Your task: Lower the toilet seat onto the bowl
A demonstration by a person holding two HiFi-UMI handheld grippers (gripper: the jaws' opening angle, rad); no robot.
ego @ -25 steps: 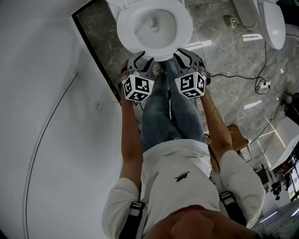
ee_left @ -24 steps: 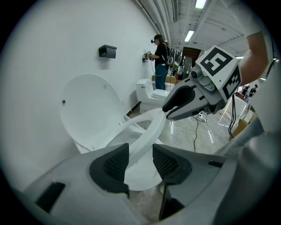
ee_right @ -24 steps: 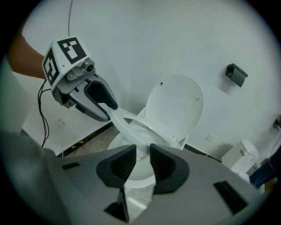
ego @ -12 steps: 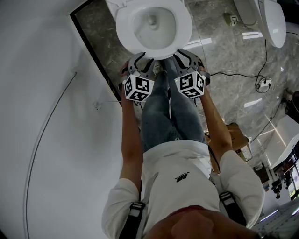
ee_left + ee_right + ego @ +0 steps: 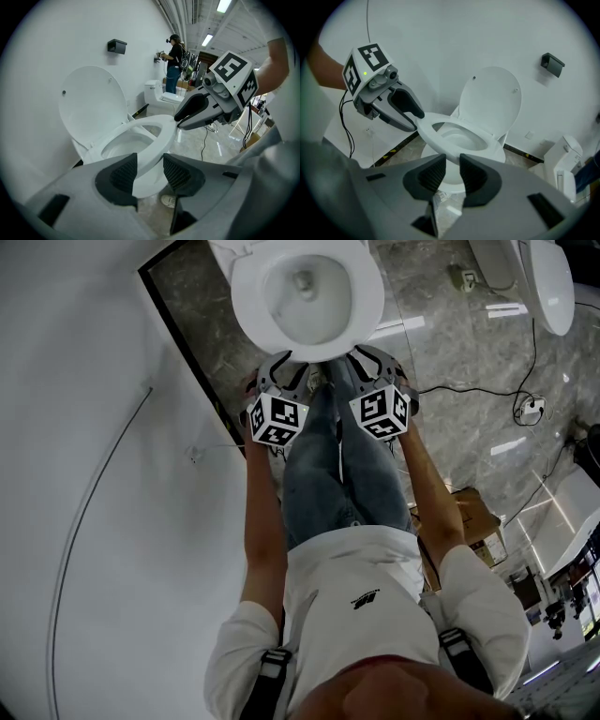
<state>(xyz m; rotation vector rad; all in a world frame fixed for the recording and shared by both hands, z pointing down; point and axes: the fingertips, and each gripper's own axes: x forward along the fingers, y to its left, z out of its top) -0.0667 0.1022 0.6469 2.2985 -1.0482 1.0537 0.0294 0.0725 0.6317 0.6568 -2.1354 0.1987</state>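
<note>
The white toilet stands against the wall with its lid [image 5: 91,101] upright. Its seat [image 5: 370,296] lies down over the bowl, as the left gripper view [image 5: 154,129] and the right gripper view [image 5: 487,138] also show. My left gripper [image 5: 286,360] hovers at the front left of the rim with its jaws apart and nothing between them. My right gripper [image 5: 373,354] hangs at the front right of the rim, jaws a narrow gap apart and empty. Each gripper view shows the other gripper: the right gripper [image 5: 178,121] and the left gripper [image 5: 417,121] have their tips close to the seat's front edge.
A white wall [image 5: 84,474] runs along the left. A second toilet [image 5: 548,282] stands at the top right. A cable [image 5: 487,390] and a socket block [image 5: 527,411] lie on the stone floor, with a cardboard box [image 5: 478,521] behind. A person [image 5: 173,65] stands far off.
Both grippers have edged slightly closer to the toilet's front rim. The seat and lid have not moved.
</note>
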